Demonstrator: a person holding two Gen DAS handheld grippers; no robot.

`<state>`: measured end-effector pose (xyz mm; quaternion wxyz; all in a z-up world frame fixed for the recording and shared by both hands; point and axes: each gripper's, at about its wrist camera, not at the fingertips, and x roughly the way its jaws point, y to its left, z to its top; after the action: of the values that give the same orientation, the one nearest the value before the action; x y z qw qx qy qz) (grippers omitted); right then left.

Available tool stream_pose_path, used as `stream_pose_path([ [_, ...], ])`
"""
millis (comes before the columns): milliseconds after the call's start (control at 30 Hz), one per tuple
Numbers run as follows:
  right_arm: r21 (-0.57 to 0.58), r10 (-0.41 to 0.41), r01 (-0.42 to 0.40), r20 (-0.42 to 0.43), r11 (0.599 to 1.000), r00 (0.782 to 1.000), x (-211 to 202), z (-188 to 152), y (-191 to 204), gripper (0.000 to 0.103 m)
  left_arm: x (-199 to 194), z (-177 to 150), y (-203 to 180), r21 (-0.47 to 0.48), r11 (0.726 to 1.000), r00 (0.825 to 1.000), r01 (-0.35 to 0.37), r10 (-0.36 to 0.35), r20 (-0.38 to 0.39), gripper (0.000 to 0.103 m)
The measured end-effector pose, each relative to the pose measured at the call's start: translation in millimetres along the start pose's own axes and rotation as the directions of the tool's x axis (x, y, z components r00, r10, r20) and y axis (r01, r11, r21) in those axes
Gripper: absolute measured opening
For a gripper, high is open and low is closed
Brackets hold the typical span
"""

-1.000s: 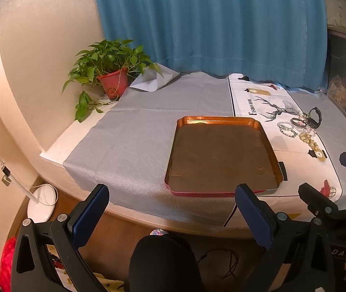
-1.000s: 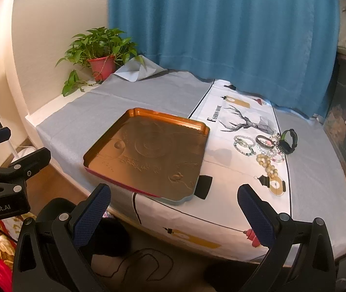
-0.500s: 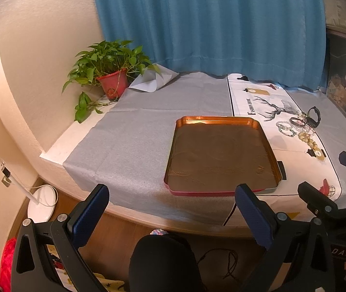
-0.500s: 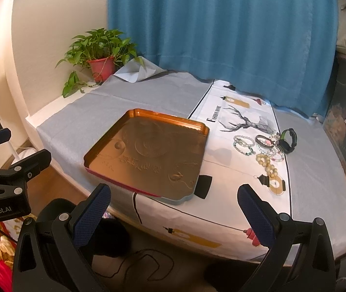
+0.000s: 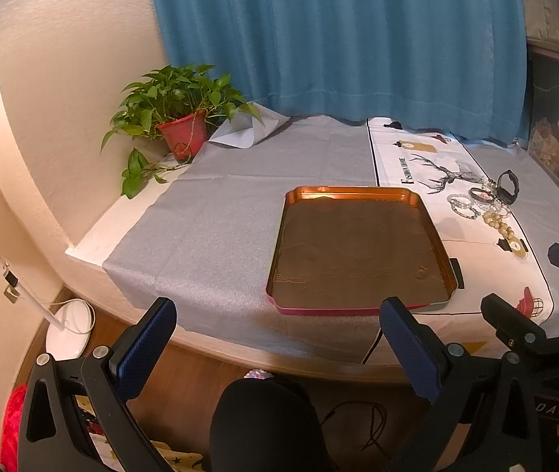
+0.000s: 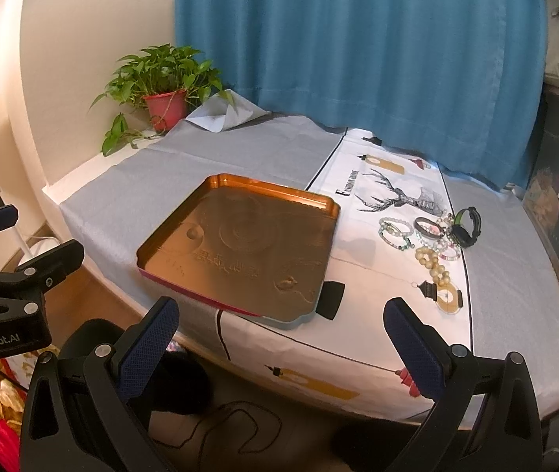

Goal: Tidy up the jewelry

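An empty copper-coloured tray (image 5: 358,192) (image 6: 279,192) lies near the table's front edge. To its right, on a white printed runner, lies a cluster of jewelry: bead bracelets (image 6: 395,232) (image 5: 462,205), a cream bead string (image 6: 432,261) (image 5: 499,225) and a black watch (image 6: 465,227) (image 5: 509,185). My left gripper (image 5: 277,338) hangs open in front of the table edge, below the tray. Held off the front edge, my right gripper (image 6: 281,338) is open too, with nothing between its fingers. Each gripper shows at the side of the other's view.
A potted plant in a red pot (image 5: 183,133) (image 6: 163,104) stands at the back left corner. A blue curtain (image 5: 338,39) hangs behind the table. A grey cloth (image 5: 220,216) covers the left part. A white fan base (image 5: 69,328) and a cable (image 6: 236,417) are on the floor.
Both views have shifted very slightly; the table things have not moved and both grippers stay open.
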<state>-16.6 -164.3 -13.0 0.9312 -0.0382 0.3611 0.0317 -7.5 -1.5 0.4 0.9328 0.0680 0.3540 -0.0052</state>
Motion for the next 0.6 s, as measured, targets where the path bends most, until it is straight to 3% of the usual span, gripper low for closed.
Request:
stream_pose_path([
  [600,-0.001,0.003,-0.003,-0.001,1.000,1.000,-0.8,0.7,-0.1,0.103,-0.2,-0.4,-0.4,0.003,1.000,1.000,-0.003,0.003,0.000,0.103],
])
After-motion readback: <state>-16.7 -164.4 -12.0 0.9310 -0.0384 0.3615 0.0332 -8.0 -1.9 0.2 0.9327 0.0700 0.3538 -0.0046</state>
